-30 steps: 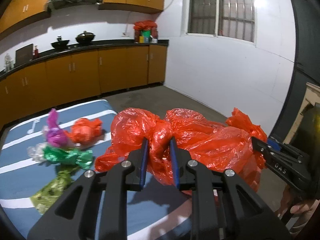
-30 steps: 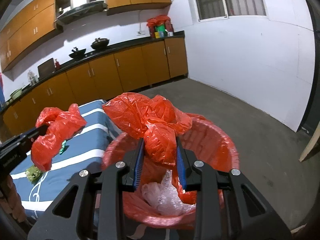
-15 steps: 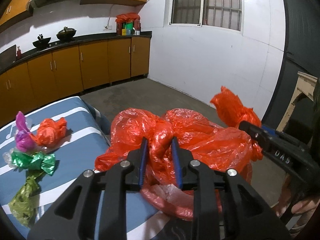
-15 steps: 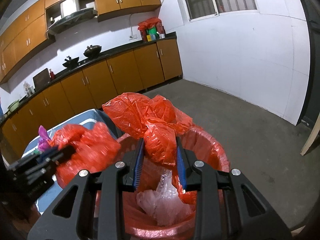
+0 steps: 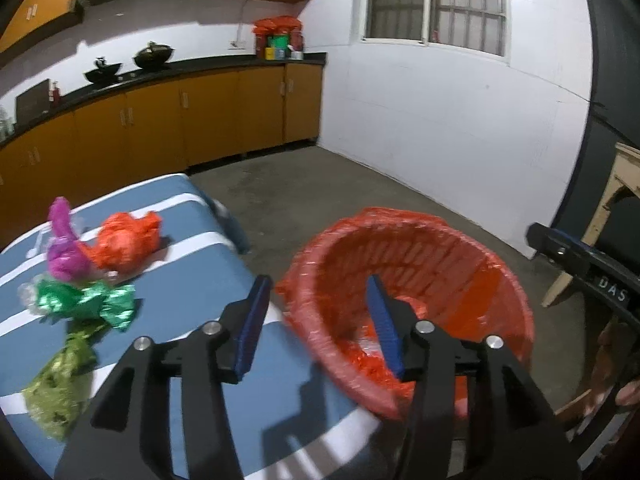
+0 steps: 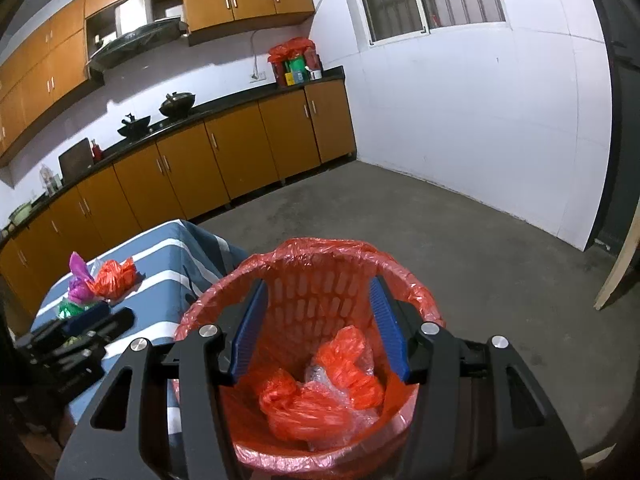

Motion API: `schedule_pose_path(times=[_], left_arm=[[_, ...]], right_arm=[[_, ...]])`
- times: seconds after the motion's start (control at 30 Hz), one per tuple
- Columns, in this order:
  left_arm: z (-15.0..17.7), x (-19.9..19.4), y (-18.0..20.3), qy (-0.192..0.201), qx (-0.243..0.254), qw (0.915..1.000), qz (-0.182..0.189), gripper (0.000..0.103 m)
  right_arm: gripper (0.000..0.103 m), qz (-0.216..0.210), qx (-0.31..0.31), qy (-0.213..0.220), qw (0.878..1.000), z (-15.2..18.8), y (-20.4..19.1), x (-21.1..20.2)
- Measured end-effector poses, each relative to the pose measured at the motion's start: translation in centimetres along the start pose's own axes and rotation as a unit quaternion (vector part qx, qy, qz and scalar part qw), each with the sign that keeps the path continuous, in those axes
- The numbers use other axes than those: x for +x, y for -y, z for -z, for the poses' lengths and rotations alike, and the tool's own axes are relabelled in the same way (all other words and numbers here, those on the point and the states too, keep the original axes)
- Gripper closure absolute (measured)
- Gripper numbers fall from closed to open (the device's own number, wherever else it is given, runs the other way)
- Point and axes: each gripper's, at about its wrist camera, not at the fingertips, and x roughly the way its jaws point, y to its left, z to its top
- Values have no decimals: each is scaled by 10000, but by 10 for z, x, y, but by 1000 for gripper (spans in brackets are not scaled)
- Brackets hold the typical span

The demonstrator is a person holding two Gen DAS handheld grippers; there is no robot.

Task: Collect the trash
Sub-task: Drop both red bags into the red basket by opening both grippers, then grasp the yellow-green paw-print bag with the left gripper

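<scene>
Your table (image 5: pixel 192 224), under its blue-and-white striped cloth, fills the left of the scene. The red-lined basket (image 6: pixel 320 276) stands just right of its near edge. Red bag trash (image 6: pixel 320 396) lies loose inside, seemingly over clear plastic. Your right hand-held gripper (image 6: pixel 320 332) has just been opening, jaws apart and empty above the basket. Your left hand-held gripper (image 5: pixel 320 324) has just spread too, gripping nothing. Farther left on the table sit an orange wad (image 5: pixel 124 244), green foil (image 5: pixel 92 300) and a purple scrap (image 5: pixel 62 240).
</scene>
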Motion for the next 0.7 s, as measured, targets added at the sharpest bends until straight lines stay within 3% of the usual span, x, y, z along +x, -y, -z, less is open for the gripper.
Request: schedule_pose_path(times=[0.43,0.7], left_arm=[[20,-38,-72,8,-282,9948,-974,43],[34,-53,-129,-30,-501,9845,-1682,41]], right_arm=[[49,-262,-332,-34,9991,0,-38,1],[49,-653,-560,-92,9963,4,-83,7]])
